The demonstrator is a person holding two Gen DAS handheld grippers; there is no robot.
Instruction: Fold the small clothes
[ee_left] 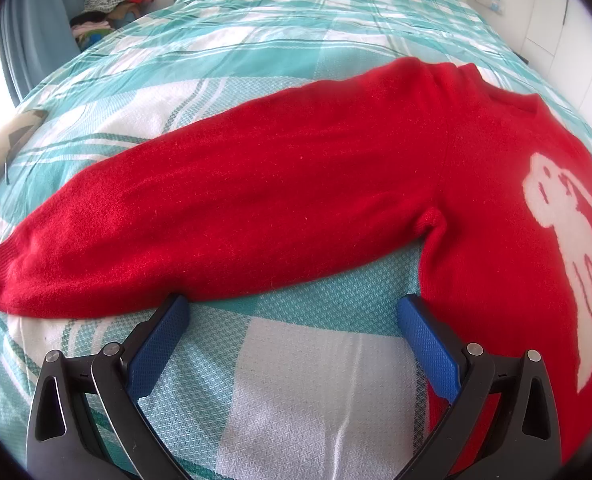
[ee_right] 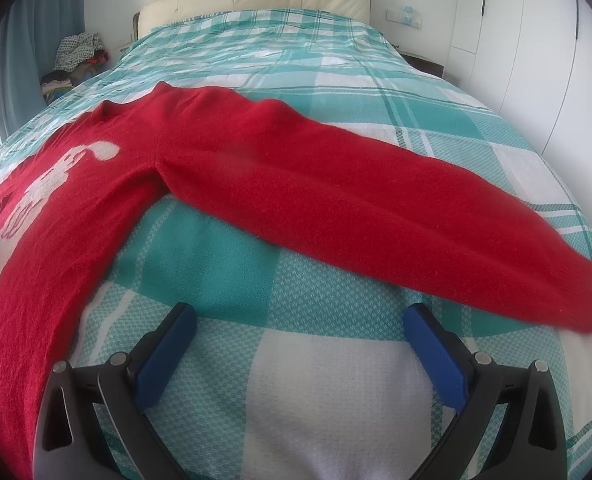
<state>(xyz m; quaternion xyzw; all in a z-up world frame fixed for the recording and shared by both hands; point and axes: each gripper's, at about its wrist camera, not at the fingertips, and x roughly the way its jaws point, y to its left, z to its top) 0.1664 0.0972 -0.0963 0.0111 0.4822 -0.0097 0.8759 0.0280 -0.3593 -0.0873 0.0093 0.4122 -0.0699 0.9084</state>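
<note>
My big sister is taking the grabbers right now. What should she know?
Left gripper: jaws open, holding nothing, by the near edge of the left sleeve.
Right gripper: jaws open, holding nothing, just short of the right sleeve.
The red sweater lies flat, front up, on the checked bedspread, both sleeves spread out.
Done: laid out. Left: every fold, probably sleeves first.
</note>
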